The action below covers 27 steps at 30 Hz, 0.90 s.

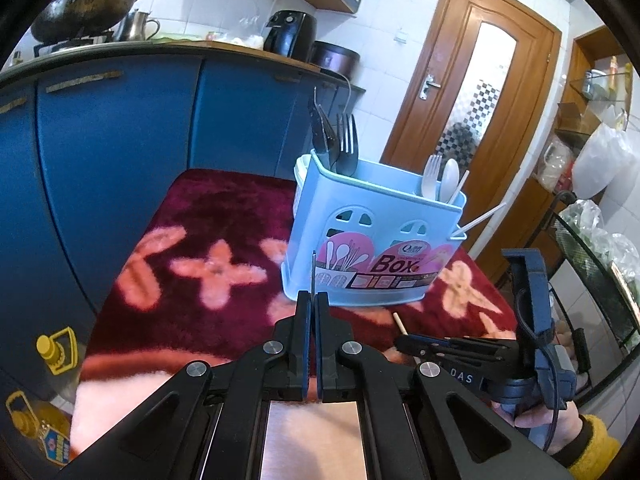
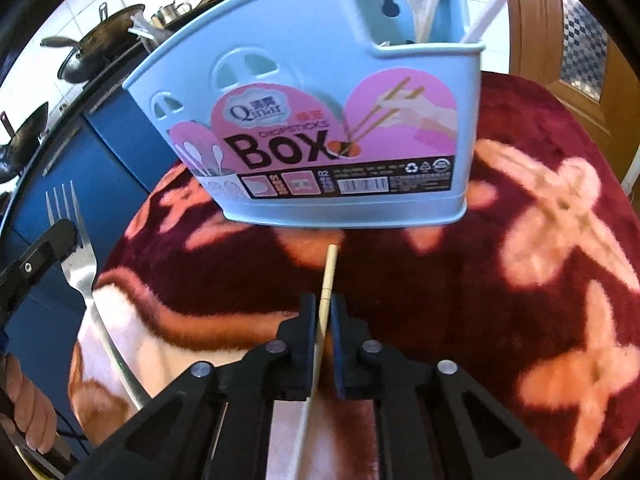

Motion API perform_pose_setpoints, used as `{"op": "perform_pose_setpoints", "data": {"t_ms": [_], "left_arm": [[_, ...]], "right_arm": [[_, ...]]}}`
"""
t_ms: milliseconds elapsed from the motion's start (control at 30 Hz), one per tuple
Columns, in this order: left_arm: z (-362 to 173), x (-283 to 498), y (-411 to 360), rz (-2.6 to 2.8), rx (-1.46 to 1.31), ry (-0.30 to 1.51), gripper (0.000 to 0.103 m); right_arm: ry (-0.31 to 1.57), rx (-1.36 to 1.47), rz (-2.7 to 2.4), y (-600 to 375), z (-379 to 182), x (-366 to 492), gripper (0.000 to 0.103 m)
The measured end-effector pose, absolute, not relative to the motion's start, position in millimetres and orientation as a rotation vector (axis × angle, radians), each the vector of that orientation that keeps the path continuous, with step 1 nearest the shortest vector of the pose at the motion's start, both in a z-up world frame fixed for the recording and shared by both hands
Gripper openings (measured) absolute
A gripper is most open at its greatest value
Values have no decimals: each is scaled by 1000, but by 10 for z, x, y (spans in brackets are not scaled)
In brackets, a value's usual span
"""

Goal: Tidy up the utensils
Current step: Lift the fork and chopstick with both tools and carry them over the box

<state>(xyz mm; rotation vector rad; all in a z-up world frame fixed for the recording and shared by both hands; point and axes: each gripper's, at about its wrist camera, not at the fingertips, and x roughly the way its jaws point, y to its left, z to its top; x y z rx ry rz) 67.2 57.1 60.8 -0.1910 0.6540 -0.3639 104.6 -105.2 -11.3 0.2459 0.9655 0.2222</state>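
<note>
Black linkage arms fill the near edge of the left wrist view, and the left gripper is clenched on a metal fork, seen here only as a thin edge rising between the pads. Beyond it, on the maroon flowered cloth, stands the blue utensil box: dark forks in its far-left compartment, a white plastic fork and spoon at its right end. To the right, the right gripper lies low over the cloth, a hand in a yellow sleeve behind it.

From the right wrist view, the right gripper is grasping a wooden chopstick that runs forward between the pads, its tip near the box's base. It tilts steeply down at the cloth. At far left the fork's tines point upward.

To do this well, I judge the chopstick should be raised clear of the cloth, tipped toward upright and lowered into the right compartment beside the white straw, without nudging the light box. The fork seems to belong with the other forks.
</note>
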Motion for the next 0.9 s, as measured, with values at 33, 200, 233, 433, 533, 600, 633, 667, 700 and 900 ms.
{"op": "perform_pose_setpoints", "data": {"t_ms": [33,200,233,433,533,600,633,667,700,900], "left_arm": [[619,667,568,-365,-190,648,1],[700,625,543,-364,-178,609,1],[722,612,543,-363,-174,600,1],[890,523,561,-354,-168,543,1],[984,492,558,-353,-169,518,1],[1050,473,547,-351,-162,501,1],[1092,467,540,-351,-158,491,1],[1127,463,532,-350,-154,484,1],[1168,462,522,-351,-149,475,1],[1395,481,467,-343,-119,420,1]], "right_arm": [[956,255,221,-1065,-99,1025,6],[858,301,206,-1170,40,828,6],[834,303,202,-1189,82,782,6],[682,306,165,-1306,429,506,6],[626,307,151,-1382,598,416,6],[591,311,148,-1412,704,372,6],[571,311,144,-1429,767,349,6],[558,311,140,-1453,808,331,6],[543,311,137,-1461,854,326,6],[493,318,123,-1537,1040,290,6]]}}
